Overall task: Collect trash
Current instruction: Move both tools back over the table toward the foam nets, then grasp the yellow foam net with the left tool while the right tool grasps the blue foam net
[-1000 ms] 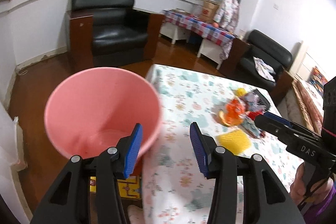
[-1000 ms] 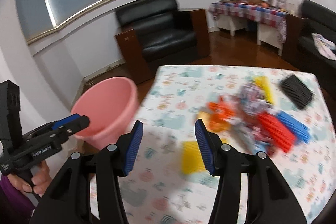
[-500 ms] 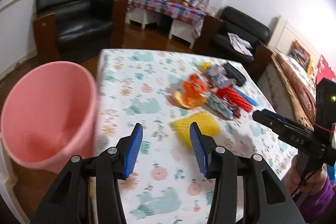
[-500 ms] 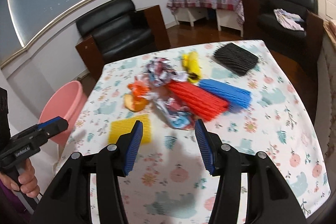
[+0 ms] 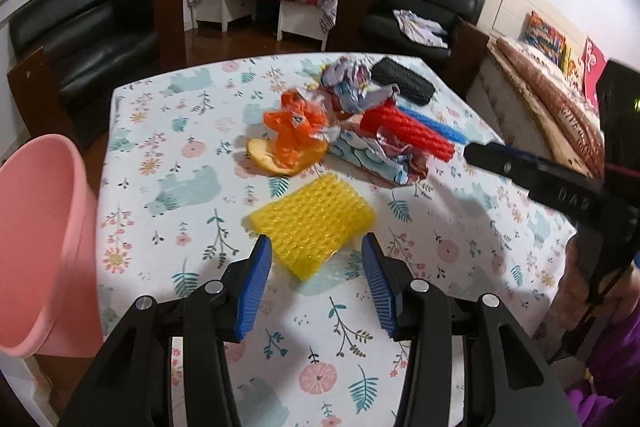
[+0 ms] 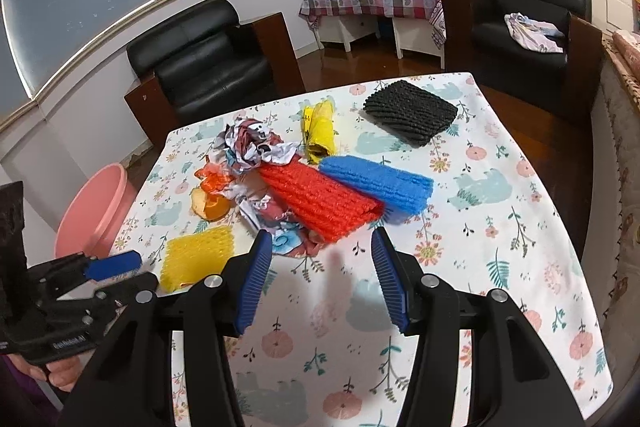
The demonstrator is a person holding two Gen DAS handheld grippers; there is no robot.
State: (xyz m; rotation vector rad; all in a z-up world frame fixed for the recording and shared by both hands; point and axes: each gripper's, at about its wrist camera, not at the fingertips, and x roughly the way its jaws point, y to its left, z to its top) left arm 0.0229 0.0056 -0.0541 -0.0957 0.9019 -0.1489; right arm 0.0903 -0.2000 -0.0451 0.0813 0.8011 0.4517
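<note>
Both grippers have swung from the pink bucket [image 5: 44, 247] toward the litter on the floral tablecloth [image 5: 168, 187]; the bucket now sits at the table's left edge. Nearest, the left gripper [image 5: 316, 267] hangs with jaws wide and empty, the yellow foam net [image 5: 314, 221] just ahead between its blue pads. The right gripper [image 6: 320, 267] is likewise spread and holds nothing, aimed at the red foam net [image 6: 320, 203]. Beside that lie a blue foam net [image 6: 378, 183], crumpled wrappers [image 6: 250, 147], orange plastic scrap [image 5: 298, 139], and, farthest, a black foam net [image 6: 412, 111].
</note>
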